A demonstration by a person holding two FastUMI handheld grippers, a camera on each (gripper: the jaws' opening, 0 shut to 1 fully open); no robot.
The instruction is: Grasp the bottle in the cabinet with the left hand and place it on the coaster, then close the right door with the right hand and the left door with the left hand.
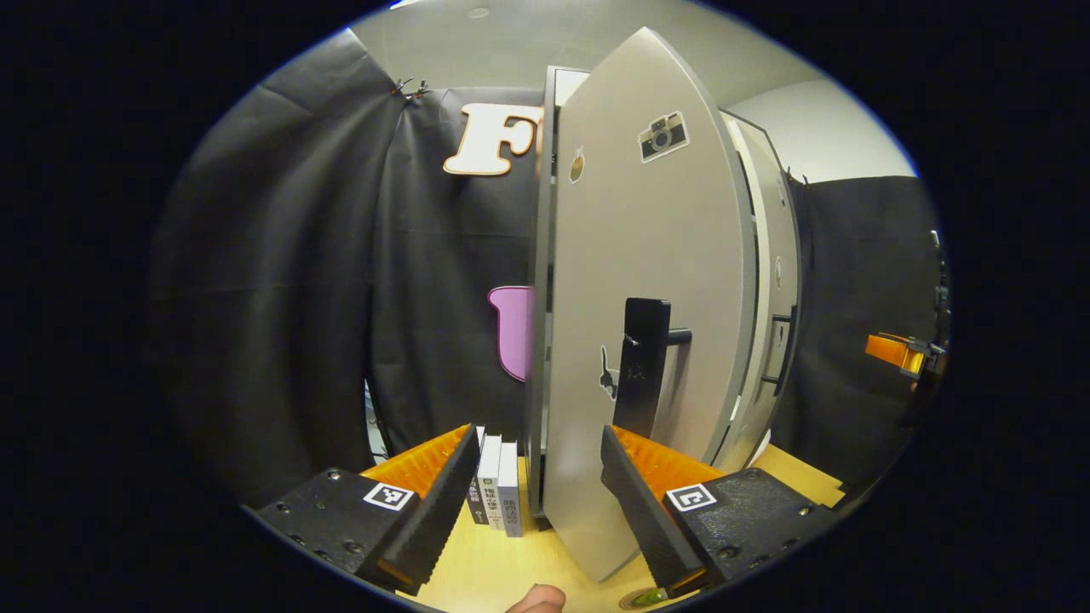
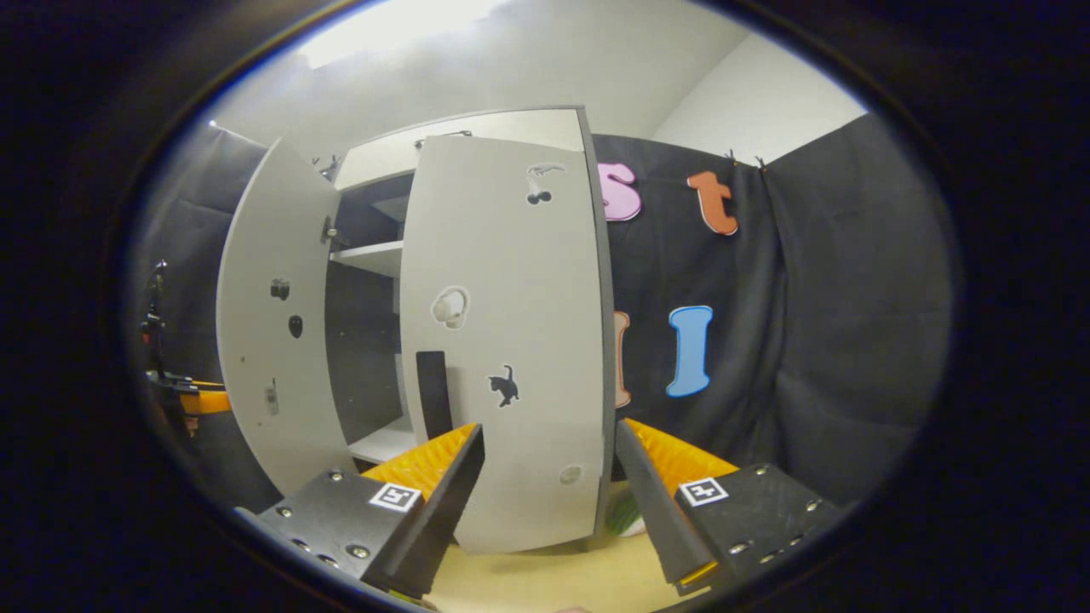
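I see the grey cabinet standing on the wooden desk, and it takes up most of what I have to work with. In the left gripper view its left door swings out toward me, edge-on to the camera, with a black bar handle, a camera sticker near the top and a small dark sticker beside the handle. In the right gripper view the right door is part-way closed, carrying a black handle, a cat sticker and a few others, and it blocks most of my look into the cabinet; between the two doors I make out a white shelf and a dark interior. I cannot see the bottle or the coaster clearly from here, so I cannot tell where they sit. A short row of books stands upright on the desk just left of the cabinet, against the black cloth wall. The left tool has its fingers spread apart, nothing between them, with the lower edge of the left door lying in the gap ahead. The right tool is likewise spread wide and empty, facing the right door's lower half. Far off at the right of the left gripper view I catch the other tool's orange body.
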